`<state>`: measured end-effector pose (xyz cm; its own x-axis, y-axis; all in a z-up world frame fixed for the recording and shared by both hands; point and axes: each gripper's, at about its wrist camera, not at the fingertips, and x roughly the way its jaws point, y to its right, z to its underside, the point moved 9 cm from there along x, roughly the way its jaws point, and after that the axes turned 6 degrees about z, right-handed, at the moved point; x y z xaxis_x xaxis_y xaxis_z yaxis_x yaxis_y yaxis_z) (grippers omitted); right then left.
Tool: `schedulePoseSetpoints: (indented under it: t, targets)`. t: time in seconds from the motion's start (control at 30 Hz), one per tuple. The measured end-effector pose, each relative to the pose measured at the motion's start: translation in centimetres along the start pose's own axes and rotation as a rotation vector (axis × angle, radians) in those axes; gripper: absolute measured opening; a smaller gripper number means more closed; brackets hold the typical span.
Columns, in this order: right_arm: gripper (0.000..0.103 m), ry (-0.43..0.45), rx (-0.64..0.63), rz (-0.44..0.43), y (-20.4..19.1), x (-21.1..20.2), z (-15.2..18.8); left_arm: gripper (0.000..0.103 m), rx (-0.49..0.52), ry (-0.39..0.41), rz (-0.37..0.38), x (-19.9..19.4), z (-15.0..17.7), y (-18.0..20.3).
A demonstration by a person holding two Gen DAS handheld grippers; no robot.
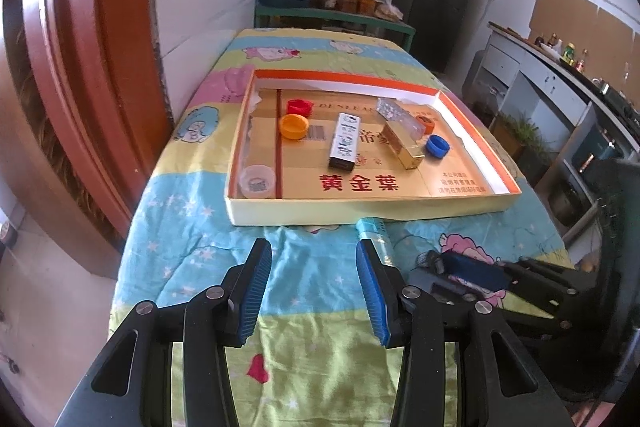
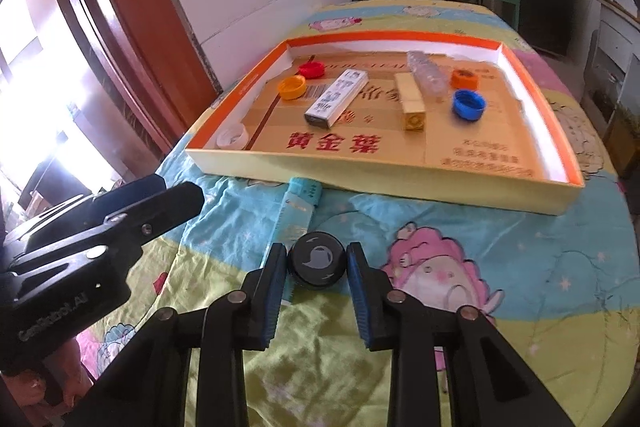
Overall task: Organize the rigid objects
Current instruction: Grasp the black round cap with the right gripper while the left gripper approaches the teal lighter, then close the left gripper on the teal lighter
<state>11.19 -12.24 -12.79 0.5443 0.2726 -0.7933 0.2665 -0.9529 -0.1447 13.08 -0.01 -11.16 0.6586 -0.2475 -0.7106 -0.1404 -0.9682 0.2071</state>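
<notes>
Left hand-held gripper [image 1: 313, 285]: released, nothing between the pads, low over the tabletop [image 2: 500, 239]. Just right of it, teal box [image 2: 295, 215] flat on the cloth, near the tray [image 2: 360, 169]. Farther right, right hand-held gripper [image 2: 316, 281]: clenched around the small black round jar [image 2: 317, 259]. Probably mid-pickup. Next: lift the jar, carry far over the near wall, set down in a bare spot among caps and boxes.

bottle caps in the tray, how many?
5. Red cap and orange cap far left; dark-orange cap and blue cap on the right; clear cap in the near-left corner. None seems hidden.
</notes>
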Motion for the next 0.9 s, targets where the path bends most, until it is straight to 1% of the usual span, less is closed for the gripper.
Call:
schedulePoseSetpoints:
  t: [0.13,0.37,0.53,0.7,0.83,0.9]
  targets:
    - [0.031,0.046,0.028,0.046,2.3,-1.7,-0.1,0.046,0.032,-0.028,0.002,1.3,0.0,1.7]
    - [0.031,0.055,0.075,0.094,5.7,-3.0,0.4,0.046,0.059,-0.065,-0.026,4.0,0.6,4.0]
    - [0.031,0.058,0.087,0.094,6.4,-3.2,0.6,0.046,0.065,-0.085,-0.042,5.2,1.2,4.8]
    - [0.031,0.058,0.090,0.086,6.5,-3.2,0.8,0.046,0.054,-0.125,-0.063,6.4,2.0,4.5]
    - [0.031,0.056,0.095,0.083,6.6,-3.3,1.0,0.049,0.068,-0.117,-0.080,6.6,2.0,4.8]
    - [0.031,0.055,0.101,0.082,6.7,-3.3,1.1,0.050,0.073,-0.114,-0.085,6.6,2.0,4.8]
